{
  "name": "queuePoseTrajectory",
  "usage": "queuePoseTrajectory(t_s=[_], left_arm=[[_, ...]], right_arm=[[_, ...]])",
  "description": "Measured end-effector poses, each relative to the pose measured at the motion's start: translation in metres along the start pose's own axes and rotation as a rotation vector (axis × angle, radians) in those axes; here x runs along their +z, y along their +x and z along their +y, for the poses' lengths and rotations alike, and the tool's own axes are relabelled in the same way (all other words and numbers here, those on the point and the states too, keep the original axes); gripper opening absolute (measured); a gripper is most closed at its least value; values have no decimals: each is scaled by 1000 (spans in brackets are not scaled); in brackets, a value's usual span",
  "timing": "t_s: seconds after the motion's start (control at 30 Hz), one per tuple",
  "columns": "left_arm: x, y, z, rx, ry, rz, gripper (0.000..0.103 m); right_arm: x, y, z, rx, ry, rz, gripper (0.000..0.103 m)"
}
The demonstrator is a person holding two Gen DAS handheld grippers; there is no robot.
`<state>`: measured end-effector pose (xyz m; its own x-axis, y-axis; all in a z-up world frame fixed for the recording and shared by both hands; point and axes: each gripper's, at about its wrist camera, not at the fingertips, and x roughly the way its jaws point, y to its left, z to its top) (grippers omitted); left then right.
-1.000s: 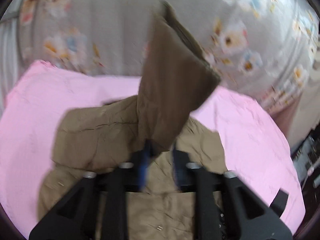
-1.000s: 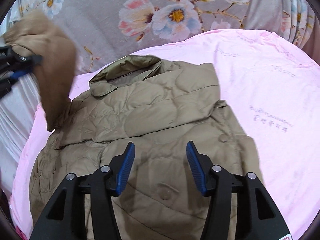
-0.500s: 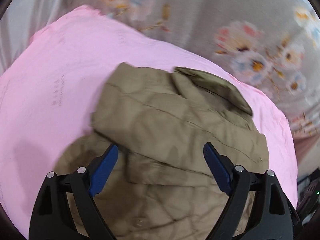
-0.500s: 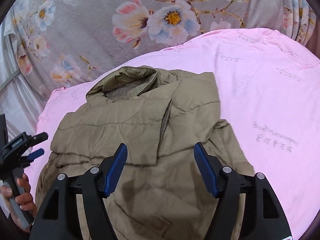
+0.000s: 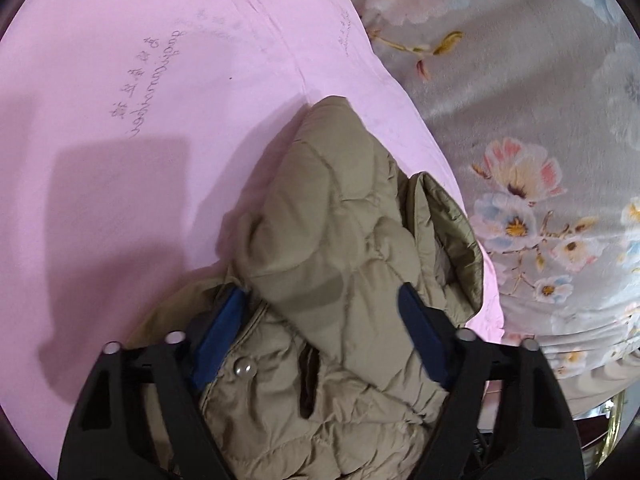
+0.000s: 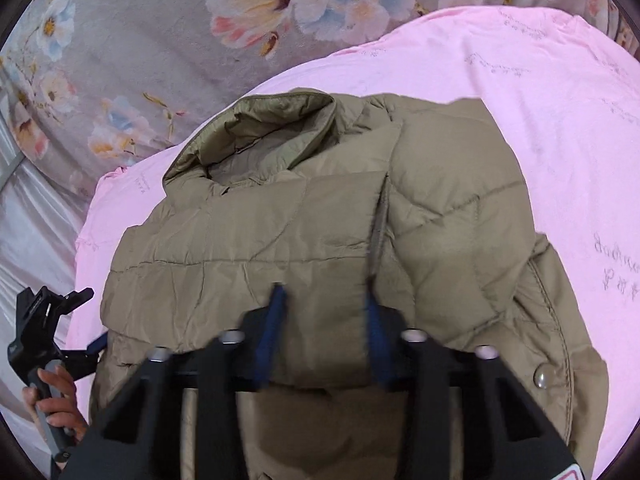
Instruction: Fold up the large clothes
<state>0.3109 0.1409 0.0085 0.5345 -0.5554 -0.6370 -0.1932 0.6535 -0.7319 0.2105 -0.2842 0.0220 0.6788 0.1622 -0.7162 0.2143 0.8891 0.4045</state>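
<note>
**Both claws at the near end of the jacket, collar lying away from them**

Left wrist view: The olive quilted jacket [image 5: 344, 248] lies on the pink sheet [image 5: 120, 120] of a bed, with a grey floral cover [image 5: 540, 100] beyond the sheet's edge. Its long axis runs from the left claw [image 5: 324, 332] up and away toward the collar end. A folded sleeve or shoulder bulges up just ahead of the claw. The claw is moderately wide and its jaws are closing; the padded fabric sits between the blue pads [image 5: 218, 336], but I cannot tell that they press on it yet. A snap button [image 5: 242, 369] lies just inside the left pad.

Right wrist view: From here the collar [image 6: 256, 136] is at the far end, and the jacket's length runs straight from the right claw [image 6: 324, 332] toward it. Both sleeves appear folded across the chest, their edges meeting at a seam above the right-hand pad. The right claw is narrow and closing, with the lower edge of the folded layer between its pads [image 6: 272, 328]; motion blur hides whether it is pinched firmly. The left claw [image 6: 60, 320] shows at the left edge of this view, held in a hand [image 6: 52, 400], beside the jacket's left side.

My judgement: the next fold turns on carrying this near edge toward the collar, and the right claw is better placed for it.
</note>
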Motion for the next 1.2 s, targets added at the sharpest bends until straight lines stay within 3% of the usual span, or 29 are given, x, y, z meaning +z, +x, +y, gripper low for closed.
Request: queuePoseTrajectory(t_s=[0.03, 0.1, 0.13, 0.17, 0.23, 0.3, 0.37, 0.43, 0.53, 0.63, 0.83, 1.0, 1.07, 1.13, 1.2], left_arm=[[3, 0, -2, 4, -5, 0, 57], [10, -1, -7, 14, -5, -5, 46], [14, -2, -12, 20, 7, -9, 22], [16, -1, -16, 21, 19, -7, 9], [22, -6, -29, 39, 52, -20, 4], [21, -20, -43, 98, 119, -85, 2], [15, -35, -53, 128, 188, -144, 2], [5, -38, -55, 163, 233, -156, 2], [-12, -14, -46, 300, 323, -143, 2], [-25, 10, -29, 366, 359, -134, 2], [-43, 20, -36, 464, 494, -207, 2], [-54, 27, -50, 568, 582, -247, 5], [-57, 20, -54, 584, 609, -257, 10], [-62, 6, -58, 586, 632, -269, 27], [-66, -13, -70, 591, 669, -321, 37]], right_arm=[[3, -2, 4, 15, -11, -8, 9], [12, -12, 15, 26, -41, -48, 6], [18, -23, 25, 44, -70, -83, 5], [24, -32, 33, 57, -90, -108, 5], [35, -56, 51, 93, -132, -175, 4], [45, -87, 67, 131, -176, -262, 4], [47, -110, 71, 150, -197, -327, 3], [38, -105, 64, 110, -213, -309, 3], [13, -59, 49, -40, -269, -182, 3], [-14, -11, 25, -98, -239, -43, 3], [-32, 10, 21, -125, -261, -25, 5], [-32, 13, 9, -77, -217, -4, 8], [-34, 3, 5, -88, -191, -13, 21], [-37, -16, 6, -128, -185, -53, 34], [-35, -35, 10, -146, -201, -116, 37]])
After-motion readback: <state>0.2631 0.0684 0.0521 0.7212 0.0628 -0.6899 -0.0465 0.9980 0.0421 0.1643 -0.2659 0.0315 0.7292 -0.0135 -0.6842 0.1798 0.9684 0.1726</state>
